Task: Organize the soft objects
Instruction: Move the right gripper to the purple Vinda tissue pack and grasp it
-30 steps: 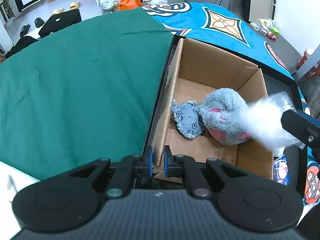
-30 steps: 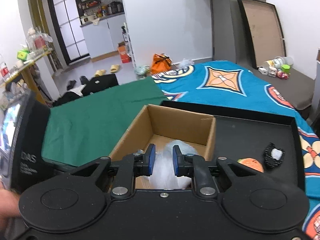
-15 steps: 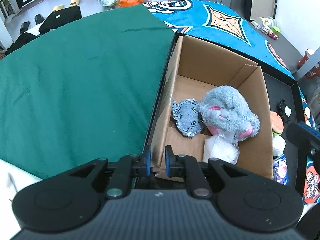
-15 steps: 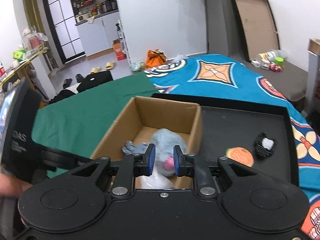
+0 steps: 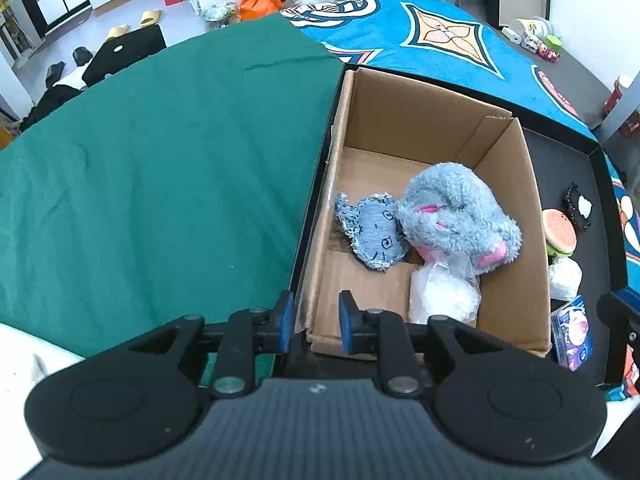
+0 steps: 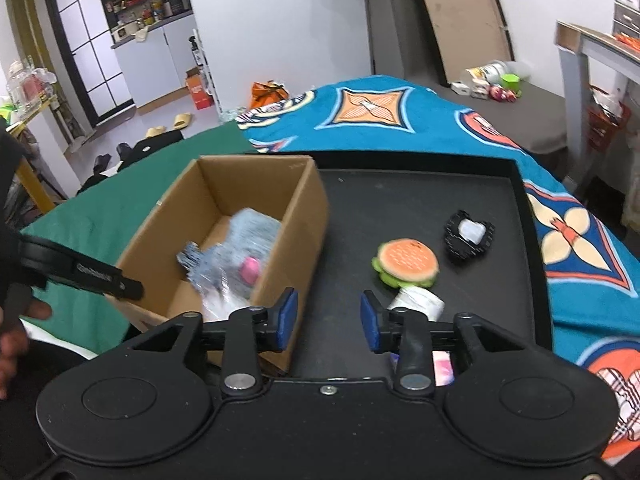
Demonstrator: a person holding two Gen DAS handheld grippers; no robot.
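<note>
2 empty claws by a cardboard box (image 5: 508,216) in a black tray (image 6: 420,208).
Left claw (image 5: 314,322), narrowly parted and just opening, straddles the box's near corner; right claw (image 6: 329,320), wider and just opening, hangs above bare tray floor.

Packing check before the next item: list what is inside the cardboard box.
Inside the cardboard box: a grey plush toy, a small denim piece beside it, and a clear plastic bag. Whatever lies beneath them is covered.
</note>
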